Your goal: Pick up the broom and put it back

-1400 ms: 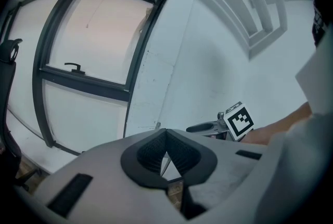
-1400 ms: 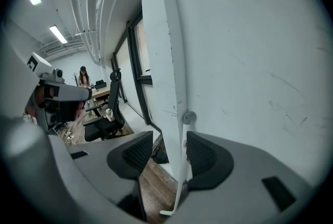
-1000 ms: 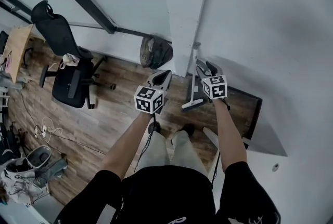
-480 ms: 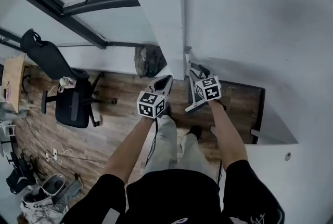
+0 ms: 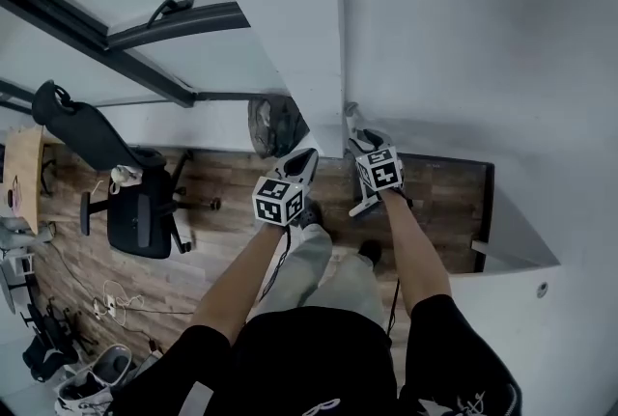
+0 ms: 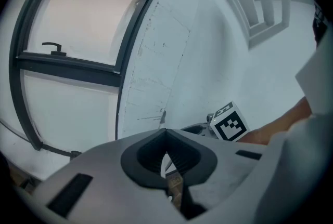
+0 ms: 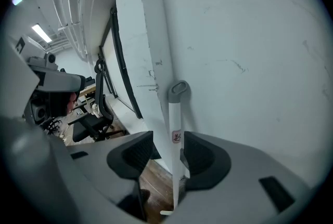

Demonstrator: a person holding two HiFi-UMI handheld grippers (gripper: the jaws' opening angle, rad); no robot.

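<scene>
Since a second ago, the right hand-held gripper (image 5: 365,142) has come closer to the white wall (image 5: 463,38) above the wood floor (image 5: 222,231). Its view shows wide jaws with the broom (image 7: 176,134) upright between them, right by that wall. Only the left gripper view shows the left hand-held gripper (image 6: 166,132) pinched closed, empty. An office chair (image 5: 135,211) sits far from the wall.

The broom (image 7: 175,137) stands against the wall (image 5: 463,38), between the jaws of the right gripper (image 5: 364,140); the left gripper (image 5: 303,160) is just left. Farther left, a bag (image 5: 273,123) lies by the wall, then a chair (image 5: 135,211).
</scene>
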